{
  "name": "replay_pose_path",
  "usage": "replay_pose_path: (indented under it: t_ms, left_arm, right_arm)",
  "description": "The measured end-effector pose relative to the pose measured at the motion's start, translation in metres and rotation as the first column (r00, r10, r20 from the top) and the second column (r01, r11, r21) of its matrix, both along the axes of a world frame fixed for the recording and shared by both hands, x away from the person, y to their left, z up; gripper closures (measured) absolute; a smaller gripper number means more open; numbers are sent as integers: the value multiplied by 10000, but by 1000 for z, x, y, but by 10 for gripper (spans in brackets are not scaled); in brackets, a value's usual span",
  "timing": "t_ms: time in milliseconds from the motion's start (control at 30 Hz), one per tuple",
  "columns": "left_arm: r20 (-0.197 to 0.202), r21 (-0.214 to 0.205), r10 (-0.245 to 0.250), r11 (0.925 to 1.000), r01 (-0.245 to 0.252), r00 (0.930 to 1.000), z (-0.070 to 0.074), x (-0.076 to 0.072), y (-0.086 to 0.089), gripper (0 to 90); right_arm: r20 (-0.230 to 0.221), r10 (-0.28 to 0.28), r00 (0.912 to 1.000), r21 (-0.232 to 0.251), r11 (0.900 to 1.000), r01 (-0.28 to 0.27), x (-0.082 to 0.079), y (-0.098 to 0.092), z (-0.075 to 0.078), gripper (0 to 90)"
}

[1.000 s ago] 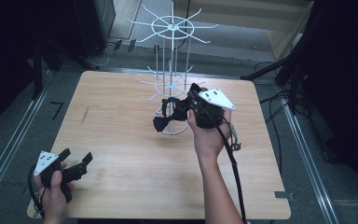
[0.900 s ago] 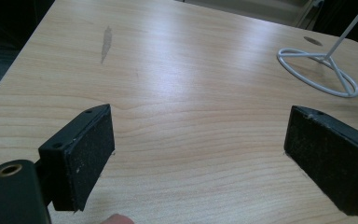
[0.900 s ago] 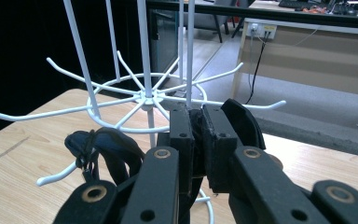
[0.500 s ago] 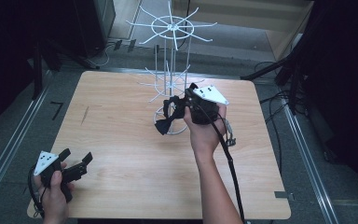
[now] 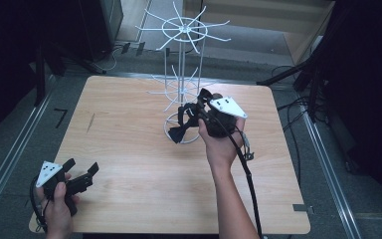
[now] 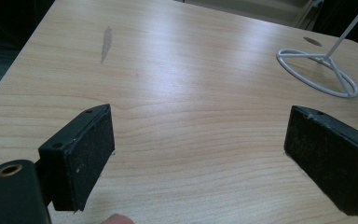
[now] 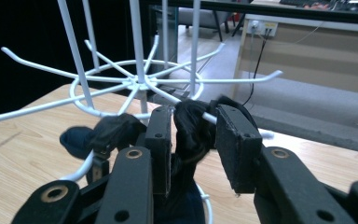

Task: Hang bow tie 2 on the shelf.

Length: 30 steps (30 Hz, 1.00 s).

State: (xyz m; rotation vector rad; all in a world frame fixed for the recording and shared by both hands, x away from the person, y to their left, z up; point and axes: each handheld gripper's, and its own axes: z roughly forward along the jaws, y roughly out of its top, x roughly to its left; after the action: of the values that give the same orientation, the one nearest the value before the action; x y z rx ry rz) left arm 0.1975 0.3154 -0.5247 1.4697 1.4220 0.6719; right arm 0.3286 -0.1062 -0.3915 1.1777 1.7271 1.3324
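wire rack (image 5: 181,84) blocking centre, left tabletop (image 5: 119,149) open

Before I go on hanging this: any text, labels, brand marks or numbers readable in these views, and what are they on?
None readable.
Rack: bare white wire, no label.
Right gripper and the dark cloth item between its jaws: no print visible.
Left gripper: plain black pads, no marks.
Table: wood grain and a scuff, no text.
Black mark on the floor left of the table: a hooked shape, maybe a "7"; cannot tell.

The left gripper (image 5: 82,172) is held wide open low down, while the raised right gripper's (image 5: 191,117) jaws have just been opening.
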Motion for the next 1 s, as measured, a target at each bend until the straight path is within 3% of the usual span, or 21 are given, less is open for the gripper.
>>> replay_pose_path:
  t_ms: [200,733,1000]
  left_arm:
    - [0,24,2,10000,-2,10000,0,0,0,93]
    - [18,52,24,10000,-24,10000,0,0,0,93]
    - [44,60,33,10000,-34,10000,0,0,-1,93]
  right_arm:
    - [202,-17,9998,-19,10000,17,-10,-11,-4,661]
    - [201,288,9994,-247,9993,-283,-32,-30,-26,594]
    - [191,661,9976,-109,9978,-659,-39,-42,-33,455]
